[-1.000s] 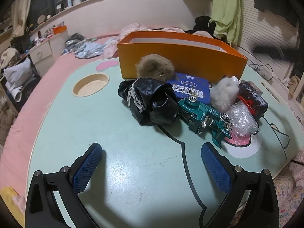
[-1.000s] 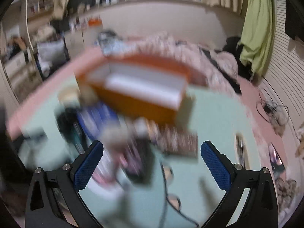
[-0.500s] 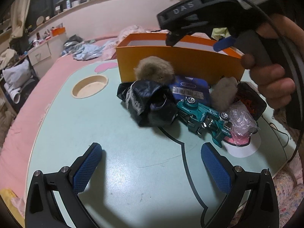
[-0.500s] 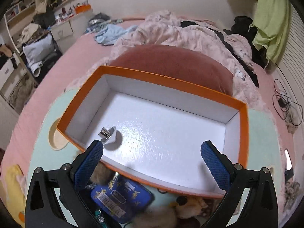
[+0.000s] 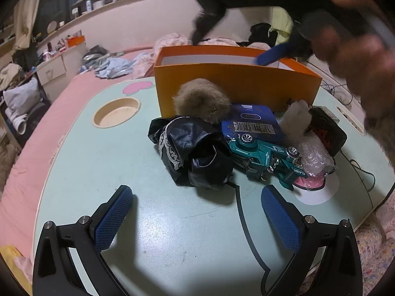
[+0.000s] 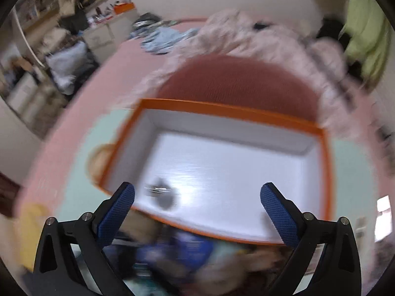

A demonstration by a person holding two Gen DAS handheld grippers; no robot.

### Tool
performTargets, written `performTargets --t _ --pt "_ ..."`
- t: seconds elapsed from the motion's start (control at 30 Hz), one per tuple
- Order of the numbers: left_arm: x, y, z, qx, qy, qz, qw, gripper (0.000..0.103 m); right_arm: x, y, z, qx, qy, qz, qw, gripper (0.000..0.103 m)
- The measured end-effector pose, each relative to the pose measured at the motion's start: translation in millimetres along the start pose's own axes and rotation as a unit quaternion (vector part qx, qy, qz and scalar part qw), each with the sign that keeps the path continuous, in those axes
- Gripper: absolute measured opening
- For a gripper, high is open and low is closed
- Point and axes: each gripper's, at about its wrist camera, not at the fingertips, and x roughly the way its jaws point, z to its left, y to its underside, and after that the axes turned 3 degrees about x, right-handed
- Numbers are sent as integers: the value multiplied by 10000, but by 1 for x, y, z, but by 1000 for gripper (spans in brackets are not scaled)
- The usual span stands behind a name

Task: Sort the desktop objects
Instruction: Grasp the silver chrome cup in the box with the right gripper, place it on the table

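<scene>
The left gripper [image 5: 196, 209] hangs low over the table [image 5: 153, 241], fingers wide apart and empty. Straight ahead of it, just past the fingertips, lies the black pouch [image 5: 195, 153]; to its right the teal toy car [image 5: 266, 155] runs long-axis from upper left to lower right, angled across the line of the fingers. Behind these sit a blue tin [image 5: 254, 123], two fur balls [image 5: 201, 100], and then the orange box [image 5: 237, 86]. The right gripper [image 6: 197, 206], also spread and holding nothing, hovers above the box interior, where one small metal piece [image 6: 160, 190] lies, blurred. The pile lies nearer the left gripper, so I judge it better placed for the next pick
</scene>
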Motion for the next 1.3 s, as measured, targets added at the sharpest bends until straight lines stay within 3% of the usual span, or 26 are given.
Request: performTargets --t 0.07,0.1,0.17,0.27,0.33,0.4,0.43,0.47,0.63,0.7,0.9,1.07,1.23,1.3 --pt "0 0 0 3 4 -5 10000 103 17 -13 -5 522 -708 675 9938 85" --pt "0 0 0 1 7 -5 10000 103 26 -18 -6 688 -827 928 9899 80" --pt "0 -1 -1 2 6 -9 10000 103 44 -24 -7 826 -731 1306 9853 68" --pt "0 -1 -1 -1 4 -2 10000 103 65 -25 -1 692 -400 1552 9846 67" --pt "0 -1 -1 -5 18 -1 10000 103 78 -22 2 658 -392 1771 9812 67" --pt "0 -1 -1 -3 24 -4 10000 103 77 -23 6 468 -199 1687 9843 58" --pt "0 -2 -1 -2 27 -9 10000 103 75 -22 7 385 17 1620 9860 41" --pt "0 -2 -1 -3 22 -6 10000 103 73 -21 6 358 210 1551 9870 32" --pt "0 -1 0 -2 25 -15 10000 103 68 -14 -2 402 113 1335 9902 32" --pt "0 -1 0 0 23 -16 10000 103 59 -16 -9 546 -183 1161 9916 32" --pt "0 -1 0 0 23 -14 10000 103 -27 -4 -29 636 -735 88 9952 32" --pt "0 -1 0 -1 19 -14 10000 103 -80 50 -54 269 -533 -476 9971 32" --pt "1 -2 1 2 -1 -1 10000 103 -81 97 -95 476 134 -536 9973 32" --pt "1 -2 1 2 0 2 10000 103 -70 114 -109 618 174 -415 9971 32"
